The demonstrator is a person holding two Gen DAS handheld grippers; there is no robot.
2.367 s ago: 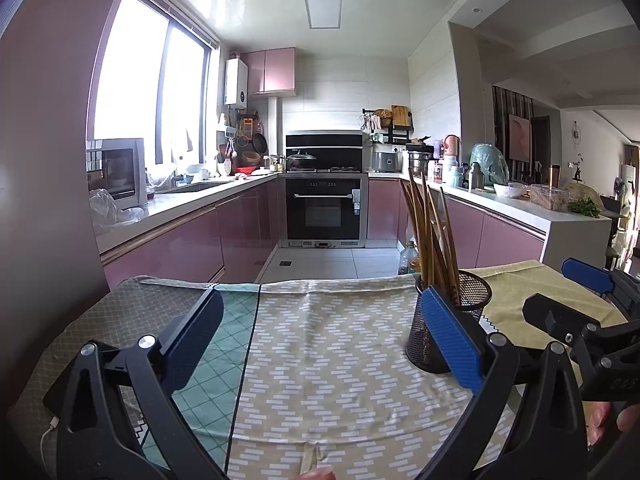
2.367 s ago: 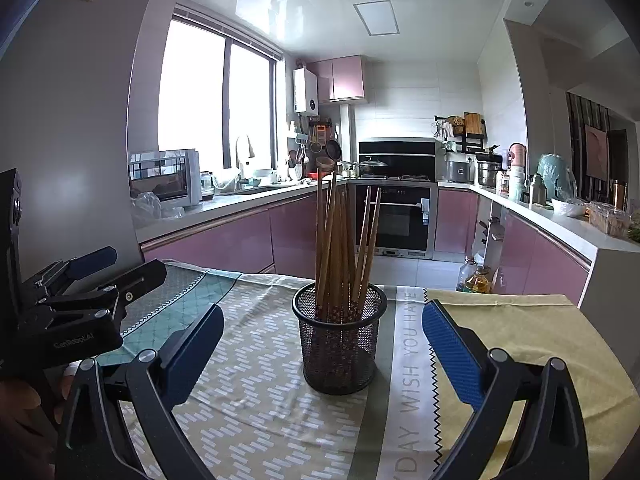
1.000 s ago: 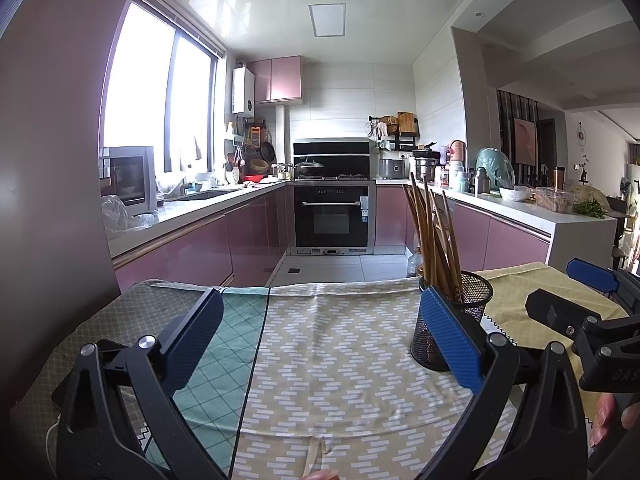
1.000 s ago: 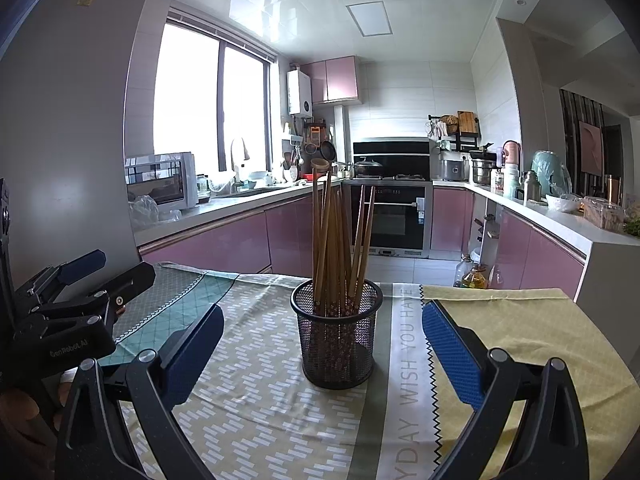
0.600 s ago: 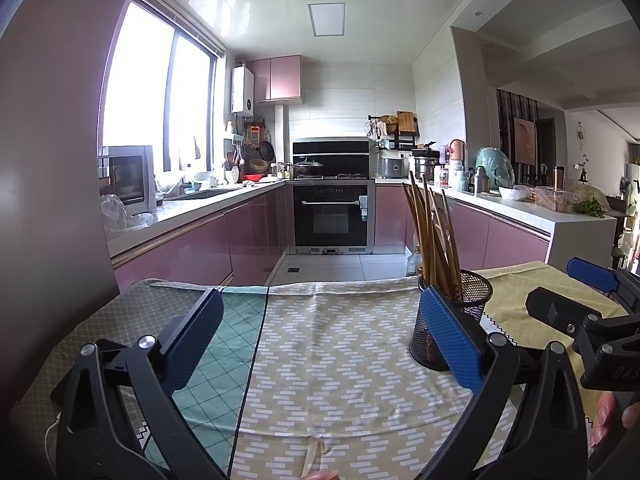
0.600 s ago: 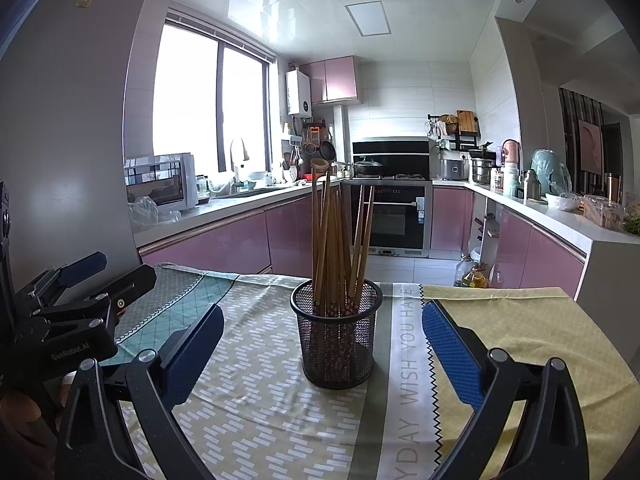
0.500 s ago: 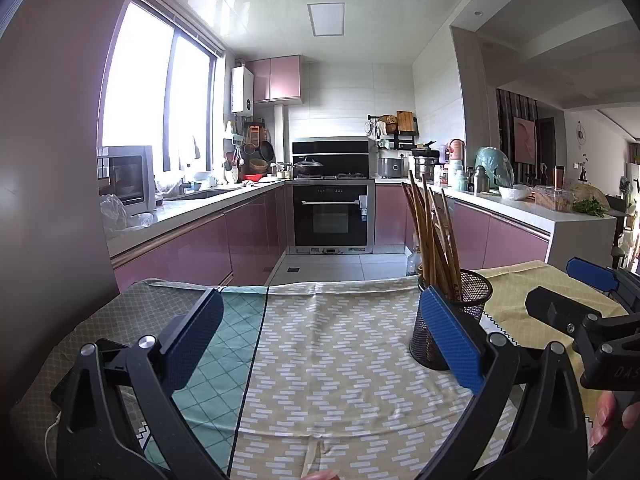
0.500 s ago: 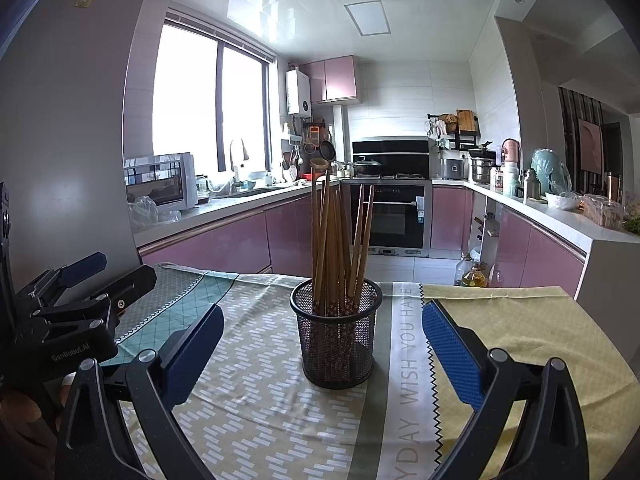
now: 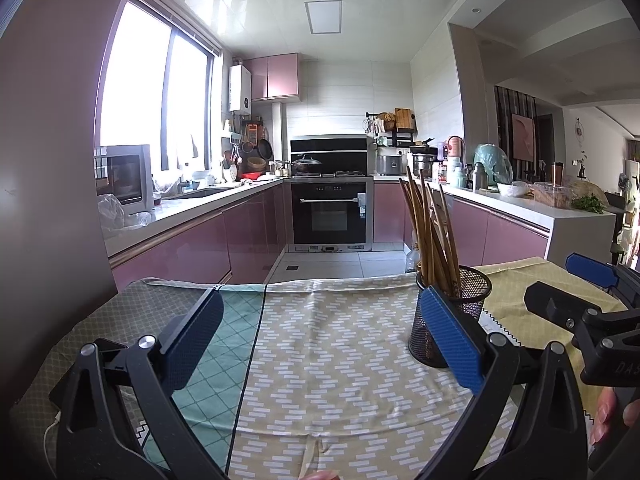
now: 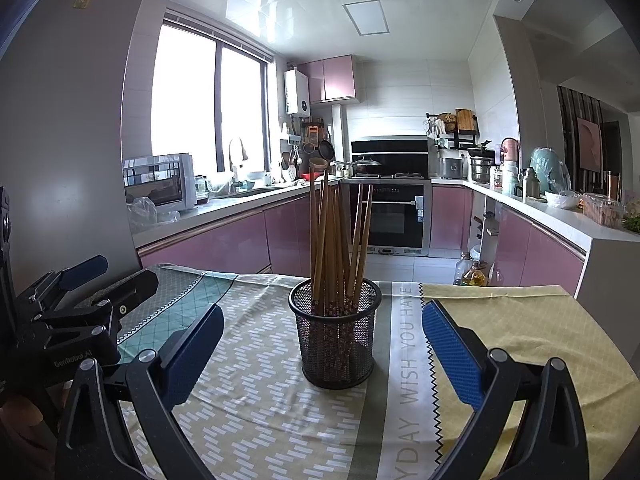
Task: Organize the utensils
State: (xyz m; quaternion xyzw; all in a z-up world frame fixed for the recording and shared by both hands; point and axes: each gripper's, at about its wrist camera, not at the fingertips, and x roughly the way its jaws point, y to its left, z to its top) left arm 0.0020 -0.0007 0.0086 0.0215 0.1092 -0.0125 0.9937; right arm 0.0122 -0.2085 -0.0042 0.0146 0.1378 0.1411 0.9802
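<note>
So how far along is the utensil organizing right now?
Looks essentially done: the chopsticks stand bunched in the mesh holder on the tablecloth. Nothing is in hand; the left gripper and right gripper are both open and empty. No loose utensils show on the cloth.

one mesh holder (image 10: 335,336), a bundle of chopsticks (image 10: 338,240) too crowded to count, two claws.

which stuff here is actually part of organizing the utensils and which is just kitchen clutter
Part of the job:
- chopsticks, standing in the holder
- black mesh holder on the tablecloth
- right gripper, open, facing the holder
- left gripper, open

Just lying about:
- microwave
- oil bottles on the floor
- wok on the stove
- patterned tablecloth
</note>
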